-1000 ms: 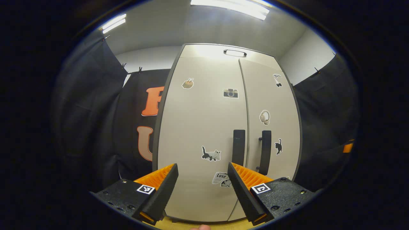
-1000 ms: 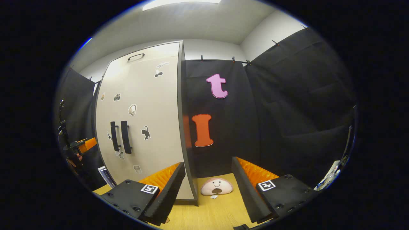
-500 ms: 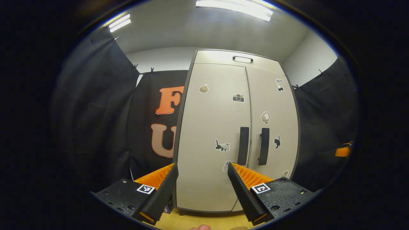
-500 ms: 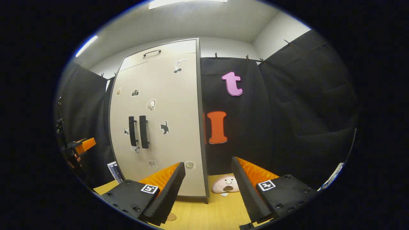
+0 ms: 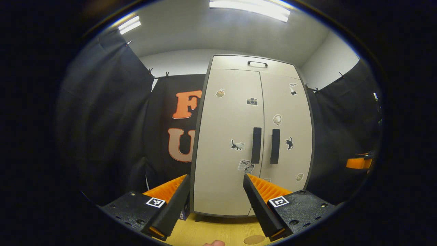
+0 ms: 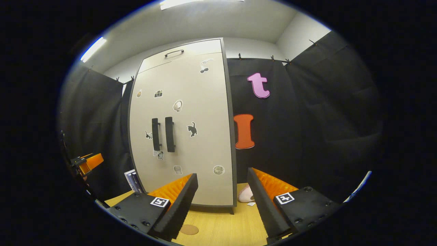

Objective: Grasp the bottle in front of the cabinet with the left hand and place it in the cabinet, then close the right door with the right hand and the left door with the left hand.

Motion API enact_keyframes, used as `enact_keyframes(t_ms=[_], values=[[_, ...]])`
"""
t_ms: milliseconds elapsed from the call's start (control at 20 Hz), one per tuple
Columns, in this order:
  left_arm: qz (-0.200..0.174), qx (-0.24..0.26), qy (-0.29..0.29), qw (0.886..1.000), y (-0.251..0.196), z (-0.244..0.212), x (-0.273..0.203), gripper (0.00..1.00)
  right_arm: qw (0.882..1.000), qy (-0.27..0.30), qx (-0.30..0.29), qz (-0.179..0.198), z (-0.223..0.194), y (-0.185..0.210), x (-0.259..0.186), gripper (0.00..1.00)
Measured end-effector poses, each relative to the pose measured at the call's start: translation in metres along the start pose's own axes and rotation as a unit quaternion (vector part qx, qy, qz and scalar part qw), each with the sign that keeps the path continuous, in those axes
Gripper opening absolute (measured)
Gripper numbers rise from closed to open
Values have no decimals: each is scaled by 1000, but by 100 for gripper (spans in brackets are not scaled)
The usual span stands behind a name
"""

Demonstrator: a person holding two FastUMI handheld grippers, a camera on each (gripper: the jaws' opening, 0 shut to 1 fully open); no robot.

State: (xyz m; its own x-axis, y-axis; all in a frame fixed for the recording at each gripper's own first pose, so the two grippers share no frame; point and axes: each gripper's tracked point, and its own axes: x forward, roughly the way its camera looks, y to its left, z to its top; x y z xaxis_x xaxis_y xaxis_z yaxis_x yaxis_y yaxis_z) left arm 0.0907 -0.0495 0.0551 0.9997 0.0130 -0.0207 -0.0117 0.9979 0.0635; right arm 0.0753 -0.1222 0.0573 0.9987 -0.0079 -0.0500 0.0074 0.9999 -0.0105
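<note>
The beige cabinet stands straight ahead in the left gripper view with both doors shut. Its two black handles sit side by side at the middle seam, and stickers dot the doors. My left gripper is open and holds nothing, a short way back from the left door. In the right gripper view the cabinet is left of centre, seen at a slant. My right gripper is open and holds nothing, off the cabinet's right front corner. The left gripper's orange finger shows far left in that view.
The cabinet stands on a wooden table. A brown round disc lies in front of it. A pink plush toy lies by the cabinet's right side, and a small box stands at its left side. Black cloth walls surround the booth.
Both grippers have drawn back from the cabinet, which now looks smaller and farther away. More of the table and the brown disc show. The doors stayed shut and both grippers stayed open.
</note>
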Motion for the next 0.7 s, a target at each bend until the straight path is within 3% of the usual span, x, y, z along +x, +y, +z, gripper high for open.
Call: enact_keyframes(t_ms=[300, 700], values=[[10, -48, 16, 999, 10, -21, -14, 95, 1000, -9, -1, 9, 0, 14, 3, 97], [28, -16, 0, 999, 27, -16, -9, 95, 1000, -9, -5, -1, 0, 10, 4, 97]])
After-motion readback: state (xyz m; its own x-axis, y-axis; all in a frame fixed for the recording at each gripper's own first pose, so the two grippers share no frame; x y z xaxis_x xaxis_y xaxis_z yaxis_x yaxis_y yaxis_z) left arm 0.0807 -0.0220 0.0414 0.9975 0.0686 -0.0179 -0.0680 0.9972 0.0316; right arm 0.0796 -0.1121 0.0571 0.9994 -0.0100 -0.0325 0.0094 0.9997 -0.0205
